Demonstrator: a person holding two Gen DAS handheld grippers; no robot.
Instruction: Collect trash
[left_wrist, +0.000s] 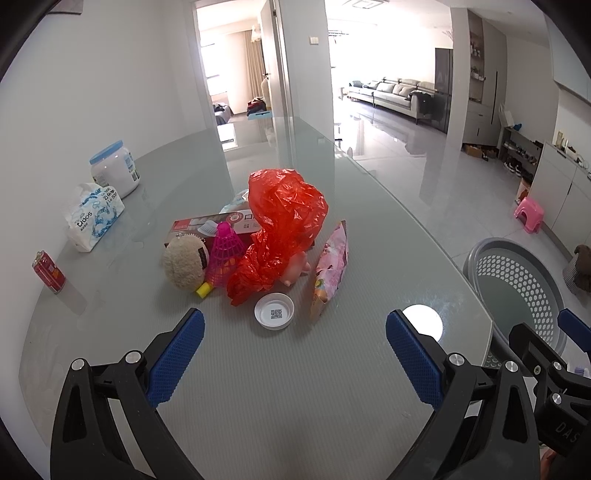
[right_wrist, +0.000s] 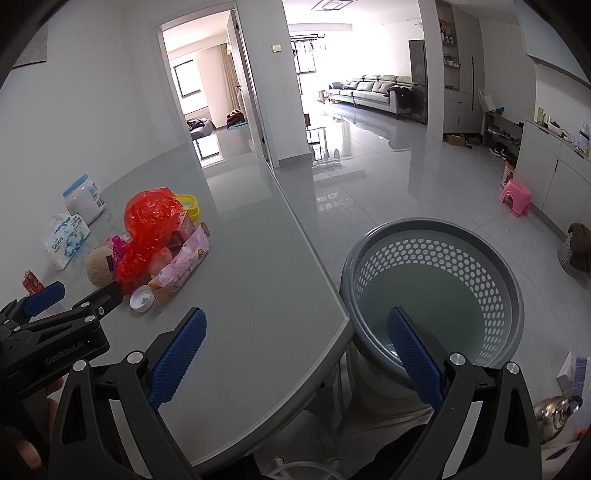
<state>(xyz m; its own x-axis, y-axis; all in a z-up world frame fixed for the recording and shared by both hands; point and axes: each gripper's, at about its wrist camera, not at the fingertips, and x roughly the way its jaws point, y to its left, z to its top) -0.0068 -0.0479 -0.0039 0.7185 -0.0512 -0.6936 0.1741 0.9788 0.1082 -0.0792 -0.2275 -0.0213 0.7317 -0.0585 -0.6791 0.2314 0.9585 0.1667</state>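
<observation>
A pile lies mid-table: a crumpled red plastic bag (left_wrist: 282, 225), a pink snack wrapper (left_wrist: 330, 269), a white lid (left_wrist: 274, 311), a pink shuttlecock (left_wrist: 223, 254), a beige plush ball (left_wrist: 183, 262) and a flat box (left_wrist: 210, 225). My left gripper (left_wrist: 295, 354) is open and empty, just short of the lid. My right gripper (right_wrist: 295, 354) is open and empty, over the table edge beside the grey perforated bin (right_wrist: 436, 291). The bin (left_wrist: 517, 280) stands off the table's right edge. The pile also shows in the right wrist view, with the red bag (right_wrist: 151, 225).
A red can (left_wrist: 49, 272), a tissue pack (left_wrist: 92, 218) and a white jar with blue lid (left_wrist: 114, 170) stand at the table's left. A pink stool (right_wrist: 515, 197) sits on the floor at right. The grey table (right_wrist: 258, 295) ends in a curved edge near the bin.
</observation>
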